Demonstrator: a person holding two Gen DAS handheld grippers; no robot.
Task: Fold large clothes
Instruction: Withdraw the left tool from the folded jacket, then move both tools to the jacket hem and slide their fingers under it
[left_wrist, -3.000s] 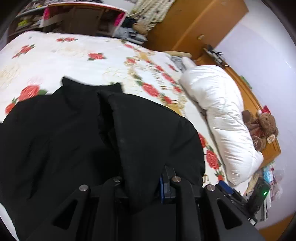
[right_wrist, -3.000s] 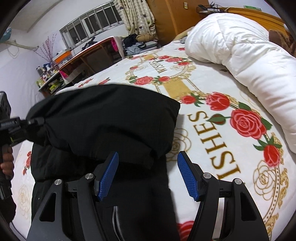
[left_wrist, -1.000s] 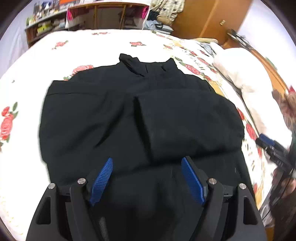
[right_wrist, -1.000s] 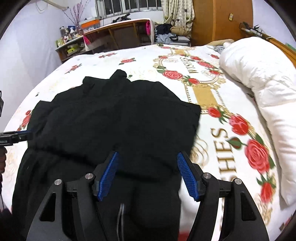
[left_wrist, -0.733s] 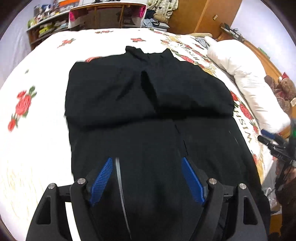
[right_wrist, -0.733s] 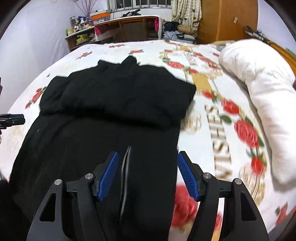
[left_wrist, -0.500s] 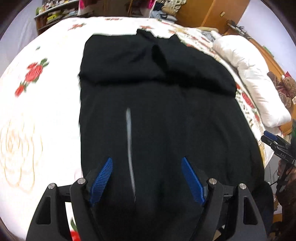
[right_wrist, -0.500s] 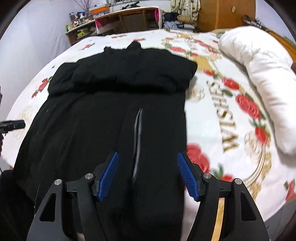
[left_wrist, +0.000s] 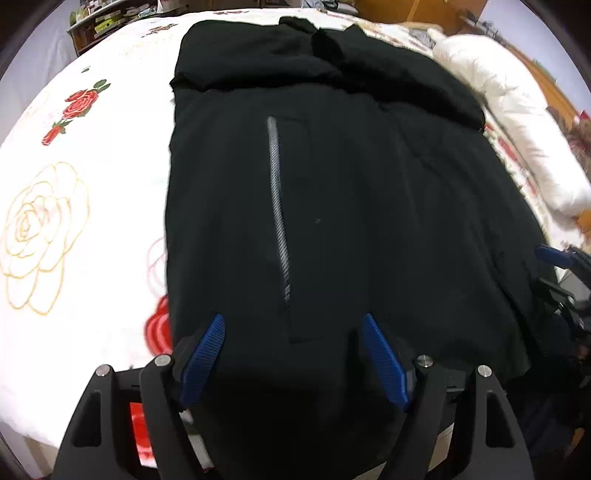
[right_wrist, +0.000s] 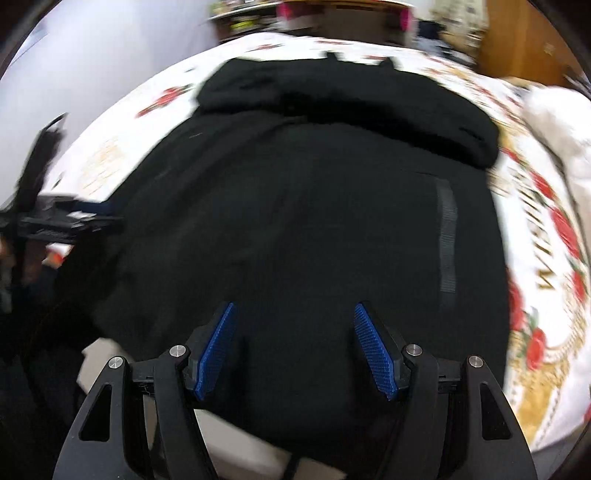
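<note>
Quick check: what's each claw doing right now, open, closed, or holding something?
Left claw: open, holding nothing, above the black coat.
Right claw: open, holding nothing.

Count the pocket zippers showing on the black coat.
2. One zipper runs down the black coat left of centre in the left wrist view; the other is near its right edge in the right wrist view. Others may be hidden.

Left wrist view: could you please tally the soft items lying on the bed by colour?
Black: 1, the jacket
White: 1, the duvet
Total: 2, both on the rose-print bedsheet.
</note>
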